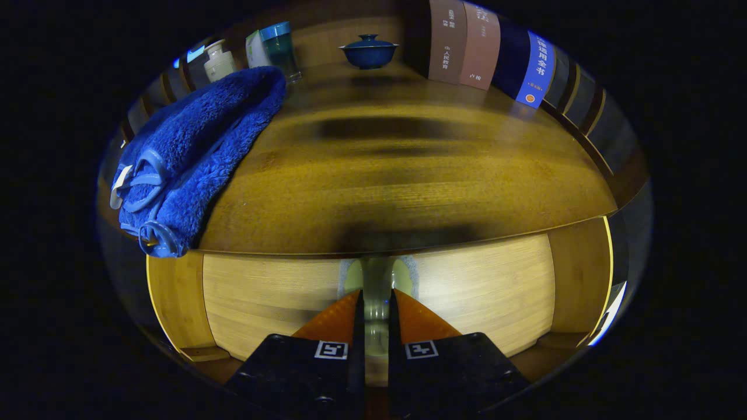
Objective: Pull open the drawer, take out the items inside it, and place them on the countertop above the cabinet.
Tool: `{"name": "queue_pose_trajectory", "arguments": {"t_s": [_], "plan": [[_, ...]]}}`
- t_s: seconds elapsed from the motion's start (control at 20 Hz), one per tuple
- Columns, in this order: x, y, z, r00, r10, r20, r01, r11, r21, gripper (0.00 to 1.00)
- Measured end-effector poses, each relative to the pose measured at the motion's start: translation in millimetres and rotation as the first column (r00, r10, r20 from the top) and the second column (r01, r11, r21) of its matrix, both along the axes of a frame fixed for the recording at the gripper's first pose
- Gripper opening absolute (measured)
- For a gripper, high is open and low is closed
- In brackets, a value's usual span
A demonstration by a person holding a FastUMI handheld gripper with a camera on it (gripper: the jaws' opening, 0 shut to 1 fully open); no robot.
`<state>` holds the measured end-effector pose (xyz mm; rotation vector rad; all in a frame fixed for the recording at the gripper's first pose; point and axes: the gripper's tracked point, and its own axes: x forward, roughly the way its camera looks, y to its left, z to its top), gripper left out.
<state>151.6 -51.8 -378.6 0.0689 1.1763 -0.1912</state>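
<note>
So the hand-held gripper (376, 303) is right up against the drawer (467, 291) front, with its 2 fingers closed in on the drawer's pale, see-through handle (377, 280), which sits in the narrow gap between them. Looks like both fingers are pressing its sides, so it's clamped on that handle. The drawer is a light wood panel set just under the edge of the counter (408, 192), and I can't really tell whether it's pulled out at all; whatever's inside isn't visible. Up on the counter there's a fluffy blue towel (198, 151) lying off to the left of the fingers, with its near end hanging over the front edge. Way at the back sits a dark blue lidded bowl (369, 51), pretty much straight ahead beyond the fingers. Left of it, behind the towel, there's a teal glass (281, 49) and a small cream bottle (219, 60). On the right at the back, a row of books (484, 49) stands upright.
</note>
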Motion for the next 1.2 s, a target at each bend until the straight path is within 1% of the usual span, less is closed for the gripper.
{"name": "queue_pose_trajectory", "arguments": {"t_s": [0.2, 0.4, 0.5, 0.65, 0.75, 0.85, 0.95, 1.1, 1.2], "plan": [[1, 7, 8, 0.999, 0.017, 0.034, -0.018, 1.0, 0.025, 0.21], [-20, 13, 31, 0.996, 0.026, 0.089, -0.031, 0.998, 0.055, 0.21], [-32, 14, 58, 0.987, 0.029, 0.156, -0.039, 0.998, 0.058, 0.21], [-34, 13, 107, 0.957, 0.03, 0.29, -0.046, 0.998, 0.048, 0.21], [-23, 14, 136, 0.931, 0.027, 0.364, -0.052, 0.997, 0.059, 0.21], [-1, 15, 160, 0.905, 0.031, 0.424, -0.063, 0.996, 0.061, 0.21], [23, 13, 178, 0.883, 0.052, 0.466, -0.082, 0.996, 0.043, 0.2], [69, 5, 180, 0.867, 0.031, 0.497, -0.067, 0.996, 0.056, 0.2], [88, -4, 177, 0.875, 0.003, 0.484, -0.039, 0.997, 0.064, 0.21]]}}
